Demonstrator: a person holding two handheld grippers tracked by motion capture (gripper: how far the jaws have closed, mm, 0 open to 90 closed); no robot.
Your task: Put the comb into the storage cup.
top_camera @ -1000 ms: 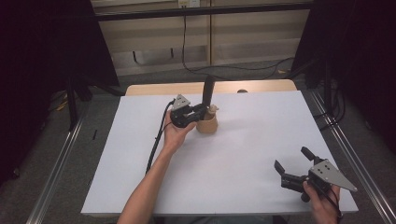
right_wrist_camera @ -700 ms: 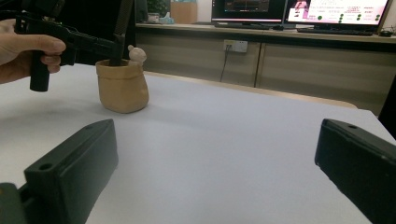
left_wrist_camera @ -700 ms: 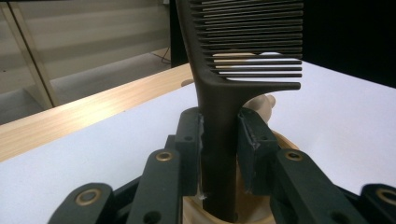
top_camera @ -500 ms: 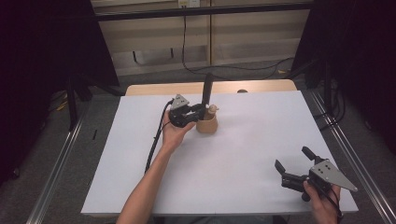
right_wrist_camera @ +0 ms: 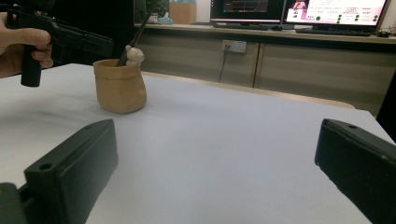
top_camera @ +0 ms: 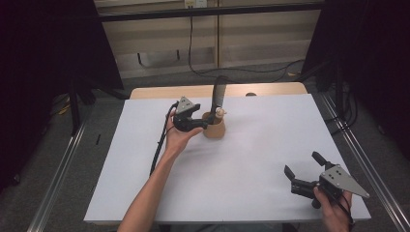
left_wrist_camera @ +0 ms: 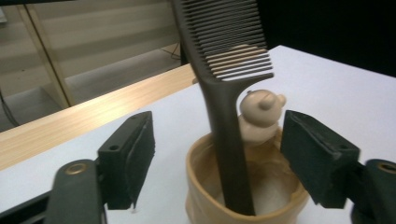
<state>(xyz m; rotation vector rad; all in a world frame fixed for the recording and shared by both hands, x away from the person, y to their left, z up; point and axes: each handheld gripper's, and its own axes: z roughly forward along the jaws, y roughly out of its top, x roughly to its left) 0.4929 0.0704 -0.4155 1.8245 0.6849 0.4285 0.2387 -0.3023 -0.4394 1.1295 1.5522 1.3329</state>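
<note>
A tan bag-shaped cup (top_camera: 214, 129) stands on the white table (top_camera: 251, 145), with a small bear figure (left_wrist_camera: 261, 112) at its rim. A dark comb (top_camera: 218, 96) stands in the cup by its handle (left_wrist_camera: 229, 154), teeth up, leaning slightly. My left gripper (top_camera: 203, 124) is just left of the cup. In the left gripper view it is open (left_wrist_camera: 219, 158), one jaw on each side of the cup and clear of the comb. My right gripper (top_camera: 303, 165) is open over the table's near right corner, with nothing between its jaws (right_wrist_camera: 215, 163). From there the cup (right_wrist_camera: 119, 86) is far off.
A wooden strip (top_camera: 270, 90) runs along the table's far edge. Metal rails (top_camera: 358, 159) flank the table on both sides. A black cable (top_camera: 159, 145) trails from the left gripper beside the person's forearm (top_camera: 154, 188). In the right gripper view, monitors (right_wrist_camera: 299, 11) stand on a counter.
My left gripper has drawn back a little from the cup, toward the left. The comb stays standing in the cup. The right gripper has hardly moved.
</note>
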